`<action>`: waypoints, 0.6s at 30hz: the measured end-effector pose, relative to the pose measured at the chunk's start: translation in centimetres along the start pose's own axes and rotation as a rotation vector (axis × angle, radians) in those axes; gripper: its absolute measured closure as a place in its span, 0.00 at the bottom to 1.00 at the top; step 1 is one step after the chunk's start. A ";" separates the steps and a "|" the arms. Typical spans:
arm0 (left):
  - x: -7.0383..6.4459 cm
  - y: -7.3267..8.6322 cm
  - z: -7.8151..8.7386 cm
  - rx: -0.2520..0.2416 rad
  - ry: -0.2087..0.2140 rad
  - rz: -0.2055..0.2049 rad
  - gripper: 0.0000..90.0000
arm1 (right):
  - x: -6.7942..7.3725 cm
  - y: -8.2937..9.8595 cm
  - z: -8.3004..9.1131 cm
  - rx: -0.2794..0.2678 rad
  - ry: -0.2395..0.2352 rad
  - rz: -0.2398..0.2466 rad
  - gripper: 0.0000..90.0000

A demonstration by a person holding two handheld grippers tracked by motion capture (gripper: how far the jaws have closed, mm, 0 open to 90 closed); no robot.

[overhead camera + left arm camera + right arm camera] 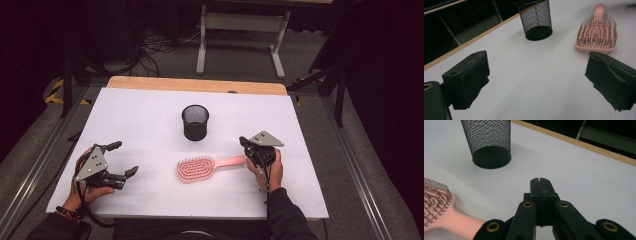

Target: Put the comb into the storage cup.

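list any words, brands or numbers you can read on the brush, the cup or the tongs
None: no readable text.
The pink hairbrush shows bare bristles and a plain handle.
The black mesh cup has no label.
The left tongs, the right tongs and their grey plates carry no markings.
The white table is unprinted.

- The pink hairbrush (pixel 196 168) lies flat on the white table, bristles up, its broad oval paddle head pointing to the person's left and its smooth pink handle running right. The handle's end is at the right gripper (pixel 246 143).
- The black wire-mesh cup (pixel 195 122) stands upright and open-topped, near the brush head, on its far side.
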State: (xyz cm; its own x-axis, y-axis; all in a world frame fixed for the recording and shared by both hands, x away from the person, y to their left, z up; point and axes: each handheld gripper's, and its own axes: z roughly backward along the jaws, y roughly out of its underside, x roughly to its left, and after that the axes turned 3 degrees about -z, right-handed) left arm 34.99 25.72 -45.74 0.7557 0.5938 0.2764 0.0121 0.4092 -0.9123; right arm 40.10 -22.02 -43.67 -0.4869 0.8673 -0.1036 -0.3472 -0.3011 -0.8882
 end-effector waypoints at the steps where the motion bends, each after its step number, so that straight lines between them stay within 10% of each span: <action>1: 0.0 0.0 0.0 0.002 0.001 0.004 0.07 | 0.0 0.1 -0.1 0.006 0.000 0.002 1.00; 18: 0.1 0.3 -0.3 -0.002 0.005 0.029 0.07 | 0.3 1.4 -1.6 0.128 -0.016 0.006 1.00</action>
State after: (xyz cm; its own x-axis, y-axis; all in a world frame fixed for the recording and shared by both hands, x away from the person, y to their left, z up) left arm 35.24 25.69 -46.10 0.7592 0.6015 0.2486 -0.0079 0.3905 -0.9206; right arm 40.78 -21.56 -45.63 -0.5016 0.8592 -0.1012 -0.4432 -0.3556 -0.8228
